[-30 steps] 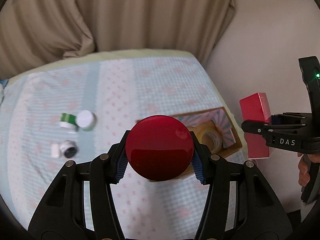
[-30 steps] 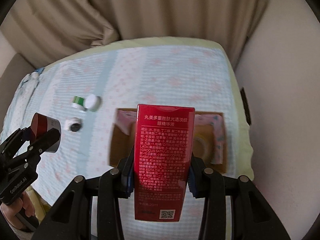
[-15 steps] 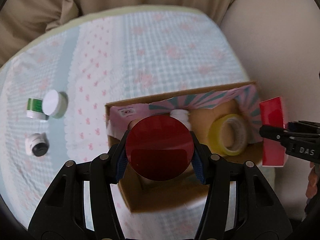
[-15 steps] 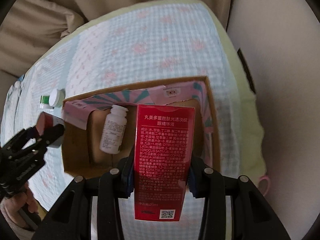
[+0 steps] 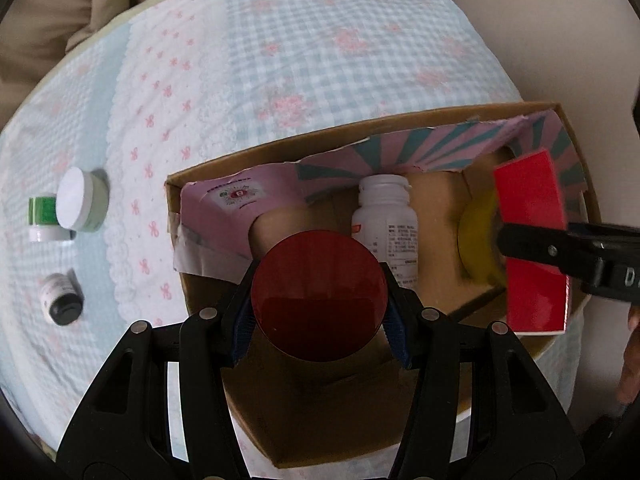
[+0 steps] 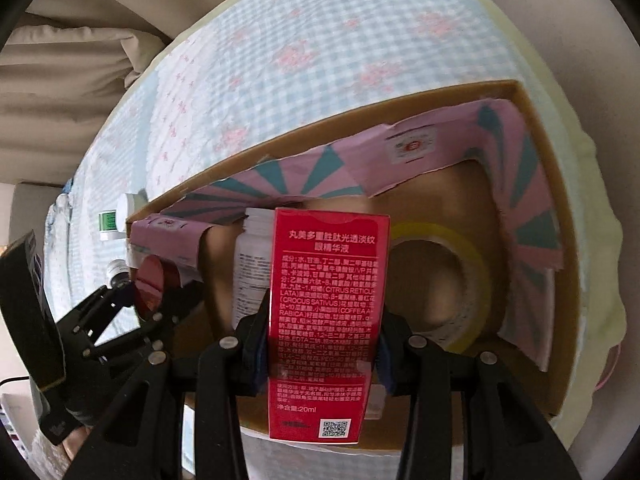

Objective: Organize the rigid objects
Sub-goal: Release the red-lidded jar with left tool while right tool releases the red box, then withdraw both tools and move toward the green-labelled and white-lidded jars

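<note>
Over the cardboard box (image 5: 400, 128), both grippers carry loads. The left gripper (image 5: 319, 298) is clenched on a round red jar (image 5: 319, 294), blue pads (image 5: 242, 332) pressing its left and right sides, jaws spread only as wide as the jar. The jar hangs above the box's near-left part, its flat face filling the middle of the left wrist view. The right gripper (image 6: 322, 344) is clamped on a red carton (image 6: 326, 320), upright between the fingers, printed side toward the camera, QR code at its bottom end. The carton sits over the box's near edge, in front of the white bottle and the tape roll. Jaws narrow, touching the carton's two long sides.

Inside the box: a white bottle (image 5: 386, 224) lies on the floor around the middle, cap end toward the far wall; a yellow tape roll (image 6: 444, 280) lies toward the right wall. Torn pink and teal paper lining (image 6: 312, 176) runs along the far and right walls.

On the checked bedspread (image 5: 320, 48), left of the box and well apart from it: a white-lidded jar (image 5: 82, 200) touching a small green-labelled bottle (image 5: 42, 216), and nearer the front edge a small dark-capped bottle (image 5: 62, 300), lying on its side. Beige curtain (image 6: 80, 60) behind the bed's far edge.
</note>
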A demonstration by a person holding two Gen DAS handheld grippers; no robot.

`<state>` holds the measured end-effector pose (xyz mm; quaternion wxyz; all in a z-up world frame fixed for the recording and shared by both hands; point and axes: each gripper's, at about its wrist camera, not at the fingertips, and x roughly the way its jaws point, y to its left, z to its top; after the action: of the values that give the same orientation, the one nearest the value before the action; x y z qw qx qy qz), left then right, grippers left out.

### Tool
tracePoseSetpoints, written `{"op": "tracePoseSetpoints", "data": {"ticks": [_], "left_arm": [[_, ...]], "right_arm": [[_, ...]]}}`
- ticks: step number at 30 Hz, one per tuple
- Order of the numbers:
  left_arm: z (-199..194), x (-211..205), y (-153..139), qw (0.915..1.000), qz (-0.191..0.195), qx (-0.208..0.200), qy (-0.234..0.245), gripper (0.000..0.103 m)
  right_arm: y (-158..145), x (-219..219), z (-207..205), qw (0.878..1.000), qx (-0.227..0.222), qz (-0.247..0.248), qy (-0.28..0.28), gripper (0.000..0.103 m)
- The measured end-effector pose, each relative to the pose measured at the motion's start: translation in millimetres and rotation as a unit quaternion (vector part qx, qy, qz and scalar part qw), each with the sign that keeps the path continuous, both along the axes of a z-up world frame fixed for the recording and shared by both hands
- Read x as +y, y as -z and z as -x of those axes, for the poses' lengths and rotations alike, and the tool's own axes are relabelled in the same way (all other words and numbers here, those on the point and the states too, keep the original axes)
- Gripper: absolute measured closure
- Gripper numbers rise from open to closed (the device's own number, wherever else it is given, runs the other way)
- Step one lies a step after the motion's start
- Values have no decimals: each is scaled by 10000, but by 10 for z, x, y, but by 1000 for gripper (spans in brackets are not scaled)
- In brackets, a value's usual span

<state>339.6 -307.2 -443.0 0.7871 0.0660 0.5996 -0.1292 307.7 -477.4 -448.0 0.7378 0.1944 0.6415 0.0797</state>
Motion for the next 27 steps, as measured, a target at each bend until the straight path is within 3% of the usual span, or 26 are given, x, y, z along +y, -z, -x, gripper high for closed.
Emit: {"op": "tracePoseSetpoints", "data": {"ticks": [5,6,7,8,9,10,11,22,27], "left_arm": [[58,-89,-14,9994,-171,-25,293,51],[62,-97,-12,9993,-165,20,328,44],[77,-104,-38,9992,-177,-3,357,9],[98,-102,-83,9991,-213,-90,367,0],[125,-101,-136,9988,-200,-226,378,0],[142,-101,-177,9986,-184,-275,406,0],[150,-102,-198,9986,-183,-281,419,0],[230,-38,-426,9988,-203,-306,339,0],[334,-2,-628,9988,-146,-385,280,0]], "right_arm": [[32,123,-67,9992,-31,-317,-227,64],[31,164,-94,9991,-49,-257,-347,64],[34,222,-130,9985,-41,-97,-529,64],[35,266,-158,9979,-10,127,-632,58],[31,276,-174,9978,-5,228,-630,49],[10,271,-186,9980,-1,274,-572,17],[-6,261,-193,9983,-6,235,-528,0],[-194,126,-22,9990,-60,339,-296,0],[-436,113,106,9980,-254,527,-230,0]]}}
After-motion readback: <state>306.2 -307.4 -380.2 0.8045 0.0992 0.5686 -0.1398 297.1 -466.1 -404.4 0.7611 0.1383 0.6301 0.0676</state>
